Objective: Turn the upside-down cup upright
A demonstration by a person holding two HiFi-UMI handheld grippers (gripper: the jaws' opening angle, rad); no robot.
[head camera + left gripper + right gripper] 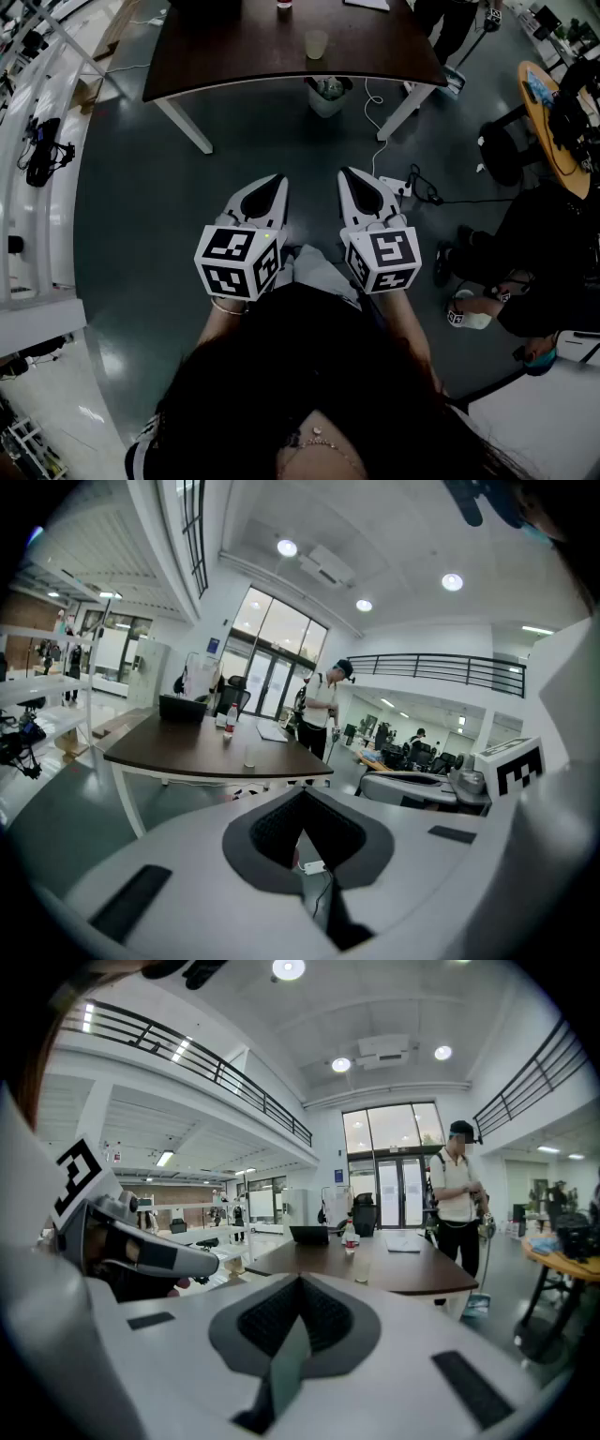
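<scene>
Both tongs are clenched with nothing between them. The left tongs [277, 181] and the right tongs [345, 174] sit side by side over the dark floor [159, 206], tilted slightly downward and aimed toward the desk [234, 52]. The cup [317, 44] stands on the desk close to its near edge, well apart from both tongs and ahead of them, a little nearer the right pair's line. It is pale and translucent (which way up it stands is too small to tell). In each gripper view it shows just above the closed tips – in the left gripper view slightly left of them. A red-labelled bottle [284, 7] stands farther back on the desk, beyond the cup.
</scene>
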